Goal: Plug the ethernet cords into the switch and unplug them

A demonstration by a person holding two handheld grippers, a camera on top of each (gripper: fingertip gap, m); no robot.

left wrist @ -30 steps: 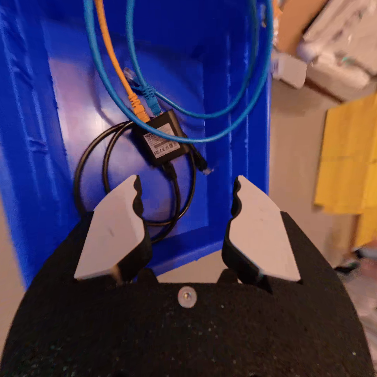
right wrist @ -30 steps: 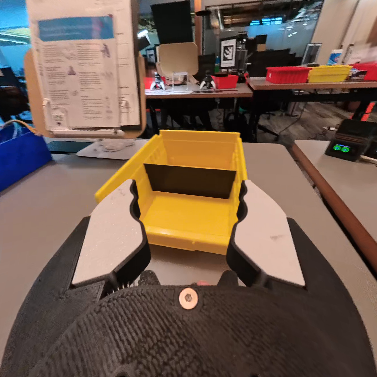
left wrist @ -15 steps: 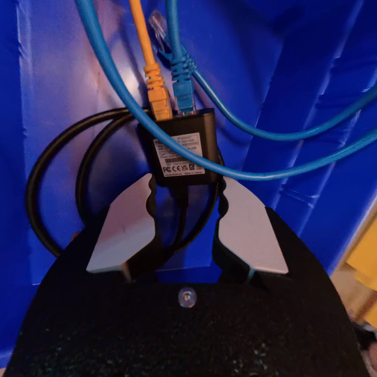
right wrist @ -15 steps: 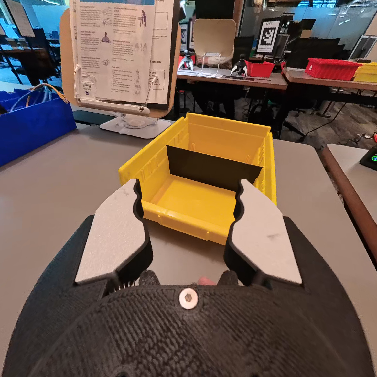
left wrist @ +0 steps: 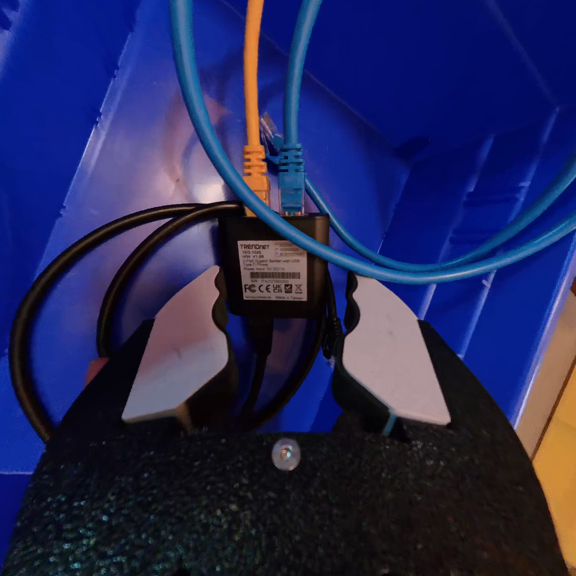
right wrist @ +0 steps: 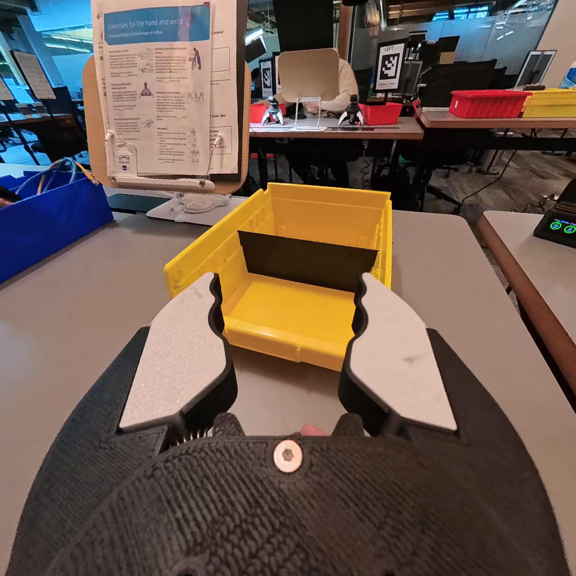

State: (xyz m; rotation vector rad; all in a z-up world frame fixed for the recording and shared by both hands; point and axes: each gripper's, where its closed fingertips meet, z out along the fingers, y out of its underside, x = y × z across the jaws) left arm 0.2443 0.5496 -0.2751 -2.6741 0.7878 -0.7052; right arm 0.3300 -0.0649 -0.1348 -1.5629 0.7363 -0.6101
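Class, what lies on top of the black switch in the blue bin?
A blue cord drapes across the switch above its white label. What lies beneath the switch is hidden.

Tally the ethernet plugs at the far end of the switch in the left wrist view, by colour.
orange plug: 1, in the switch
blue plug: 1, in the switch
clear-tipped plug: 1, loose behind those two
total: 3

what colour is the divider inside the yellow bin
Black; clearest in the right wrist view.
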